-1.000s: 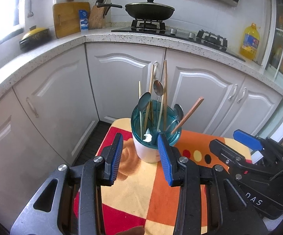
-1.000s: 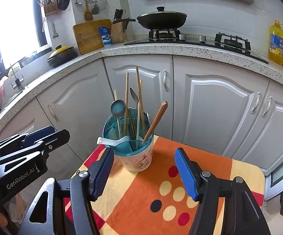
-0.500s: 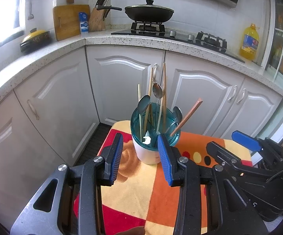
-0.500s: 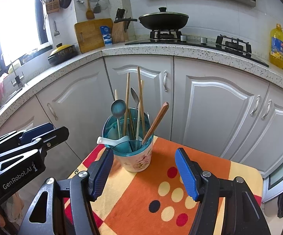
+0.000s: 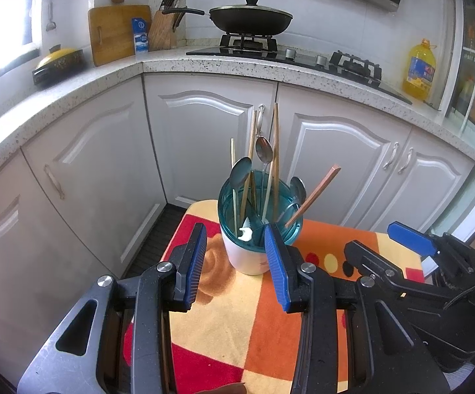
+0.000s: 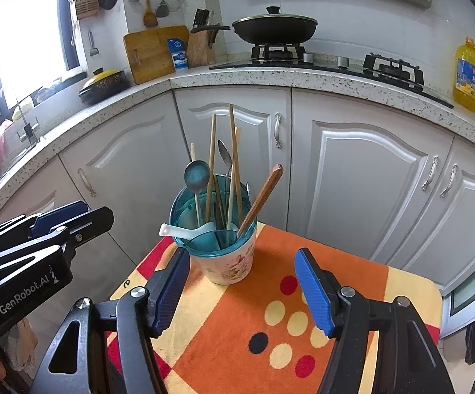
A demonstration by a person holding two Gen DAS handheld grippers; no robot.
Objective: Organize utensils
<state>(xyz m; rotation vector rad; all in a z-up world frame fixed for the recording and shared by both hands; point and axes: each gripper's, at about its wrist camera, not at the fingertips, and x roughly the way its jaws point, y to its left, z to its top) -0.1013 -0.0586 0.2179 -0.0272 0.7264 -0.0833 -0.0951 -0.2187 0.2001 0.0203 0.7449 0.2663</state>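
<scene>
The cup (image 6: 226, 256) stands upright at the far edge of the surface (image 6: 231, 335), which is covered by an orange, red and yellow cloth. The utensils stand in the cup with long axes near vertical. The chopsticks (image 6: 234, 164) point straight up and rise highest. The metal spoon (image 6: 197, 174) stands bowl up, left of them. The wooden handle (image 6: 262, 197) leans up and to the right over the rim. The white spoon (image 6: 185, 229) lies nearly level across the near rim, its handle pointing left. The lower ends of all utensils are hidden inside the cup's teal insert.

My left gripper (image 5: 234, 262) is released, empty, short of the cup. My right gripper (image 6: 240, 290) is released wider, empty, also short of it. Both gripper bodies are cut off at the bottom edge.
</scene>
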